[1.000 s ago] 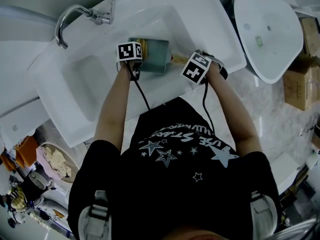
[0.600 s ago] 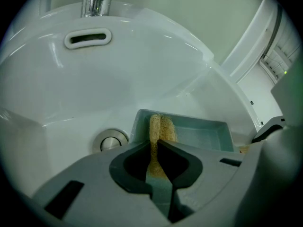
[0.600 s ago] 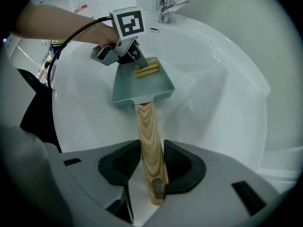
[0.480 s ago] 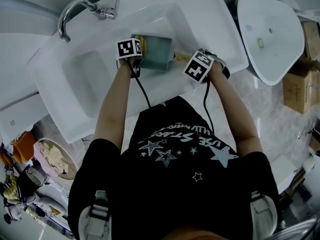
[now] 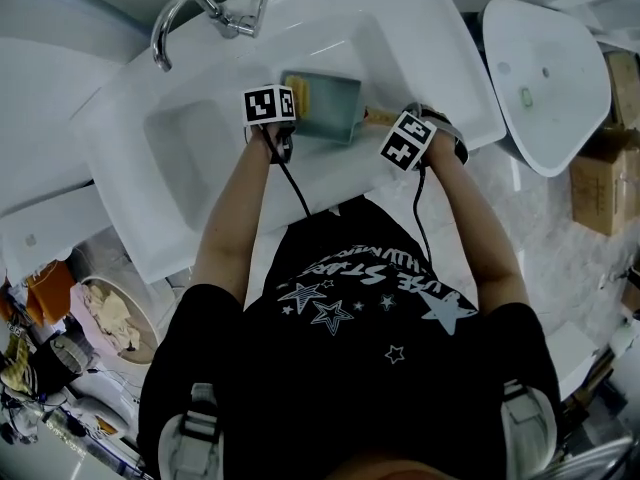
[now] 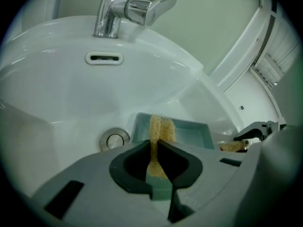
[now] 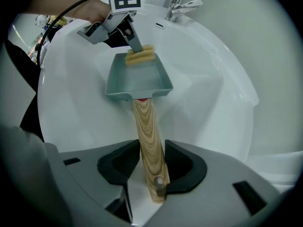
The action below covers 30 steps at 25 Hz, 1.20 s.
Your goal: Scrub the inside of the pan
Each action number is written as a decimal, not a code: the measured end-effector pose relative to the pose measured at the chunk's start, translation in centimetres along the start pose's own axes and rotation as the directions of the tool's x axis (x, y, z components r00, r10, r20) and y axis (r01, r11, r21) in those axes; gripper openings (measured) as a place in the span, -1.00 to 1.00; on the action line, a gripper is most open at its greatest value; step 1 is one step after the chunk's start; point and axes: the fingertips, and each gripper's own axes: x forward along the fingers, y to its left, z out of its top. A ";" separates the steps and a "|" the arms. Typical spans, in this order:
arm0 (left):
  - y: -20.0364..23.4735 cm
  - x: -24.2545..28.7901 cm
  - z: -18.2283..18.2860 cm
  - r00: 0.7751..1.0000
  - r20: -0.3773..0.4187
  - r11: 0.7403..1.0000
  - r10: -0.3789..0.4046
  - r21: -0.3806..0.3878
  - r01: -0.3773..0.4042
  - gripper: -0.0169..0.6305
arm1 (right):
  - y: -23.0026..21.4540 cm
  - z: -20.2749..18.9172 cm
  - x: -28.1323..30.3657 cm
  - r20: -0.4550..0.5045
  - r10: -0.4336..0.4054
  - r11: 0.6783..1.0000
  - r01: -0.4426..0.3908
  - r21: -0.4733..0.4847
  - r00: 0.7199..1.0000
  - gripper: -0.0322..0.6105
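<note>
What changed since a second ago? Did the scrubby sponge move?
The left gripper, shut on the yellow sponge, slid it a little toward the far end of the pan, away from the wooden handle. The right gripper has just been opening its jaws slightly, with the handle still between them. The pan stays in the sink; nothing was picked up or let go.

White sink (image 5: 425, 63) — square grey-green pan (image 5: 325, 108) in its basin, faucet (image 5: 190, 13) at the rim

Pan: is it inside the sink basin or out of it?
Inside. The pan lies below the rim of the white sink, with basin wall showing all around it; a sponge is at its far end.
</note>
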 end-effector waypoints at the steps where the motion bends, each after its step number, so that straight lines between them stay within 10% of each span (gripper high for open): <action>1: -0.1 -0.4 0.1 1.000 0.007 1.000 -0.012 0.002 0.012 -0.79 | -0.1 0.0 -0.2 0.000 -0.004 1.000 0.004 0.013 1.000 -0.39; 16: -1.8 -6.0 0.7 0.981 0.086 0.976 -0.173 0.151 0.159 -0.79 | -0.2 2.6 -6.1 0.138 -0.126 0.944 0.077 0.320 0.982 -0.29; 21: -3.0 -7.7 1.6 0.965 0.129 0.958 -0.228 0.210 0.198 -0.79 | -0.9 5.1 -8.8 0.295 -0.199 0.876 0.036 0.480 0.935 -0.59; 30: -4.7 -9.0 1.4 0.952 0.173 0.951 -0.252 0.229 0.210 -0.79 | -0.6 8.3 -9.1 0.446 -0.207 0.849 -0.067 0.525 0.871 -0.88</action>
